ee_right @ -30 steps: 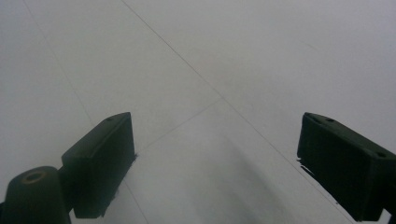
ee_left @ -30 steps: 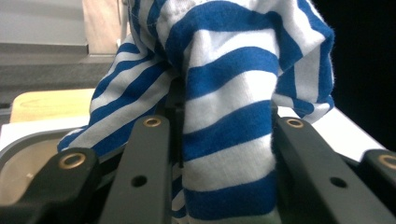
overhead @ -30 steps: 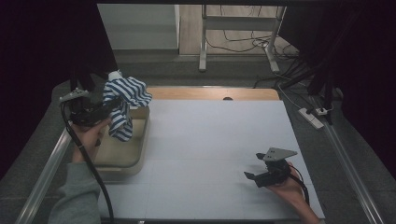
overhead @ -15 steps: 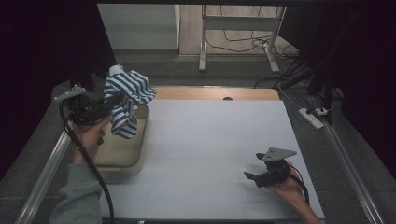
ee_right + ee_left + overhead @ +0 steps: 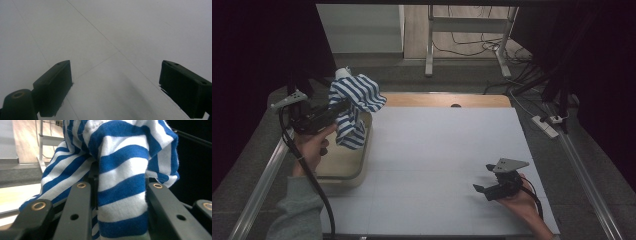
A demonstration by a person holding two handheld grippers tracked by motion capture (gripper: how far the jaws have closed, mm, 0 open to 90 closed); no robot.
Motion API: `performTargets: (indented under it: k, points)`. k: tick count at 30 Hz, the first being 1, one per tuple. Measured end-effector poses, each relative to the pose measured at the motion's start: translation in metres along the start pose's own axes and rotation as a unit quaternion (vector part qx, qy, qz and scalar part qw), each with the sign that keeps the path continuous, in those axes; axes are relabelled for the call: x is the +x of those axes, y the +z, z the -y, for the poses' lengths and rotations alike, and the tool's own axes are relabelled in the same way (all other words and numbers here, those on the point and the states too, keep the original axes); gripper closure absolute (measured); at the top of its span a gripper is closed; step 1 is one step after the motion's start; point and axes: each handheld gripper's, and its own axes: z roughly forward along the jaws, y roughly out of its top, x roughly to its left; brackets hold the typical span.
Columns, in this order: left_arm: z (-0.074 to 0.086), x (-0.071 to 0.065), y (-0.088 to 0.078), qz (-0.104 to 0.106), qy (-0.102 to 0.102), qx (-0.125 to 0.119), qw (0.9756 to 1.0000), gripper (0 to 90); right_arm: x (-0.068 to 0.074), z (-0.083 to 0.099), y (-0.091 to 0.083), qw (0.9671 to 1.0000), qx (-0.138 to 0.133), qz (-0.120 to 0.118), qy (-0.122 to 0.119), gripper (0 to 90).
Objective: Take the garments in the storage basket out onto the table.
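**Striped cloth held over a tray at a white-topped table**

White sheeting (image 5: 447, 165) covered the table, with dark curtains at both sides and a wooden floor with loose cables seen beyond it. At the far left, the left gripper (image 5: 343, 105) was held in a hand above a shallow beige tray (image 5: 347, 172) that rested on the left part of the table. Its jaws were clamped on a blue-and-white striped cloth (image 5: 354, 107), which was bunched over the jaws and hung down, its lower end above the tray. In the left gripper view, the cloth (image 5: 120, 182) was seen pinched between the two black jaws.

Toward the right, the table was bare. Near its front right corner, the right gripper (image 5: 482, 190) was rested low on the sheeting, its jaws spread wide with nothing between them.

The step in hand was judged to be the lifting of the cloth out of the tray. The next move would probably call for the cloth to be carried over the open sheeting and laid down. No brand, label or writing could be read.
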Motion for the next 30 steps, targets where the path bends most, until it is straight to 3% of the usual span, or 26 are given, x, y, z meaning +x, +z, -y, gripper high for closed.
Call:
performTargets:
  k: [6,18,30]
  points:
    - [0.000,-0.008,0.005,0.023,-0.001,-0.002,0.9997,68.4,0.000,0.000,0.000,1.0000,0.000,0.001,0.000,10.7]
    - [0.000,-0.024,0.020,0.046,0.010,0.006,0.9989,68.3,0.000,0.000,-0.001,1.0000,-0.007,0.001,0.005,10.7]
    - [0.001,-0.046,0.044,0.078,0.023,0.023,0.9964,68.3,0.000,0.000,-0.001,1.0000,-0.004,0.001,0.004,10.7]
